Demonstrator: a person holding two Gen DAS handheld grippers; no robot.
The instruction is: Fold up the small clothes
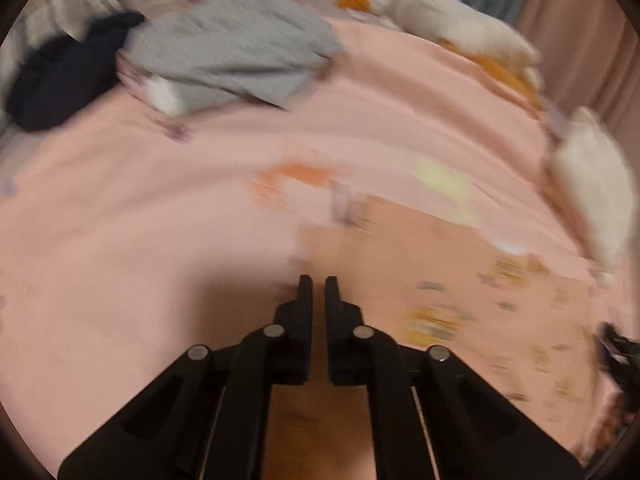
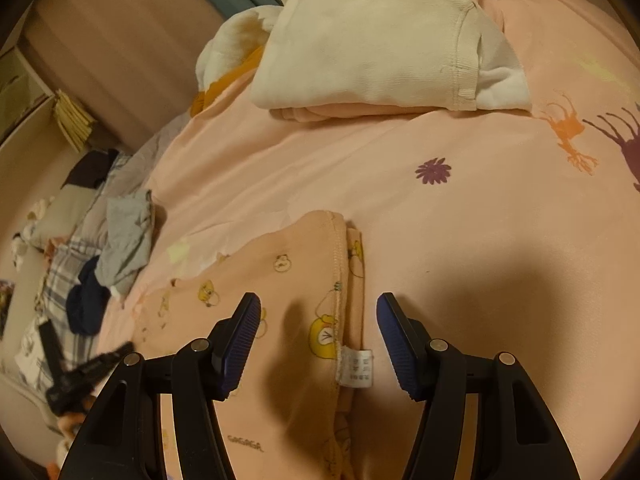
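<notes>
A small pink garment (image 2: 288, 272) printed with yellow cartoon figures lies flat on the pink bedsheet (image 2: 480, 208), its white care label (image 2: 356, 368) showing at the seam. My right gripper (image 2: 318, 304) hovers open just over it, the blue pads on either side of the seam and label and not touching the cloth. In the left wrist view, which is blurred, the same garment (image 1: 420, 264) lies ahead and to the right. My left gripper (image 1: 319, 282) is shut, low over the garment's left edge, and I see nothing between its fingers.
A grey garment (image 1: 232, 52) and a navy one (image 1: 60, 80) lie crumpled at the sheet's far left. Folded cream clothes (image 2: 368, 40) are stacked at the back, with more white cloth (image 1: 592, 184) on the right. Beige curtains (image 2: 104, 40) hang beyond the bed.
</notes>
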